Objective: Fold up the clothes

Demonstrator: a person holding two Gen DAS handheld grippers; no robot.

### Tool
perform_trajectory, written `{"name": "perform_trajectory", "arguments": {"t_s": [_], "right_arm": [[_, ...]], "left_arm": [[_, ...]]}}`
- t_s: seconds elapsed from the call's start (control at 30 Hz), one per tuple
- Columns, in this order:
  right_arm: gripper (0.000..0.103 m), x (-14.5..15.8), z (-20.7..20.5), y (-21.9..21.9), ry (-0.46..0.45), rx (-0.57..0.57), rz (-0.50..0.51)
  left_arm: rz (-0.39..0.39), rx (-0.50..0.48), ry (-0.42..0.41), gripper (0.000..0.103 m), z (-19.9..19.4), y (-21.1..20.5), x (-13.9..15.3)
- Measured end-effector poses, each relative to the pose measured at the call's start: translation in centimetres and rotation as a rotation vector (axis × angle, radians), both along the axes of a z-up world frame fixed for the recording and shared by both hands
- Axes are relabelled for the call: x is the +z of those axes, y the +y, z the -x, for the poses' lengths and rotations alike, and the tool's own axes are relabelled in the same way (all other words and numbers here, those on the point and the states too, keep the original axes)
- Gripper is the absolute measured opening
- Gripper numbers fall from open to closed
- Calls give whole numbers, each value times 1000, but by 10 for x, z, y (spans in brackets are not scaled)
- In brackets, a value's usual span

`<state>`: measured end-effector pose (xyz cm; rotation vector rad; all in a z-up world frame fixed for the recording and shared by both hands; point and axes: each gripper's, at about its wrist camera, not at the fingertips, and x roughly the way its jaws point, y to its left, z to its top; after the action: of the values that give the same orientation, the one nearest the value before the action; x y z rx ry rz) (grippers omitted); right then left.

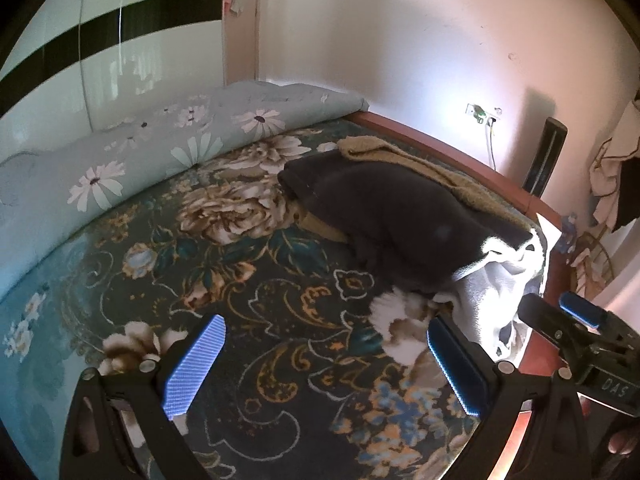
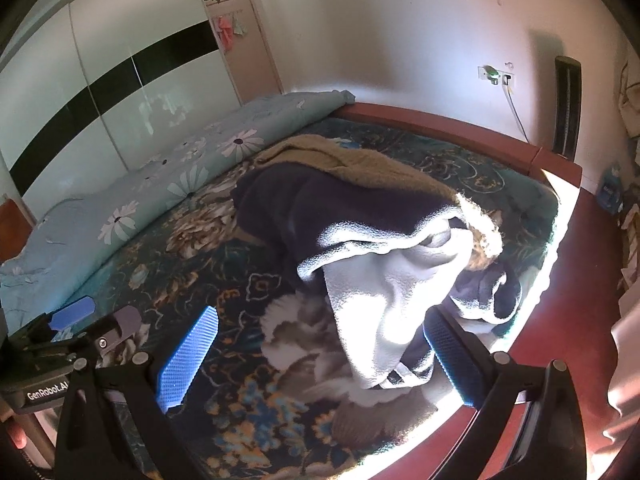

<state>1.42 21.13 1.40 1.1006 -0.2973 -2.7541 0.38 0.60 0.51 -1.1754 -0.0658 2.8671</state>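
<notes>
Fleece pile (image 2: 384,248), dark over white, lay unfolded ahead of both claws; left gripper (image 1: 324,368) and right gripper (image 2: 324,360) hung wide apart, empty. Step looked like approach; next needs pinching an edge.

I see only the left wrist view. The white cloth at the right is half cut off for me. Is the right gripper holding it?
Observer: No. The right gripper is open. The lower end of the white fleece lies between its fingers, not pinched.
Operator: What is beyond the white fleece, toward the bed edge?
Observer: A dark blue fold lies there, beside the fleece, in sunlight.
Operator: And where does the tan garment end?
Observer: The tan garment runs over the dark blue garment, and its fluffy end hangs down right of the fleece.
</notes>
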Motion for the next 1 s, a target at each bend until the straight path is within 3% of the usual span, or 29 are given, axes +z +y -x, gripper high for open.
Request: {"name": "perform_trajectory", "arguments": {"t_s": [1.0], "right_arm": [[103,4,-2,-7,55,57,51]], "left_arm": [[31,34,59,103,-8,-6,4]]}}
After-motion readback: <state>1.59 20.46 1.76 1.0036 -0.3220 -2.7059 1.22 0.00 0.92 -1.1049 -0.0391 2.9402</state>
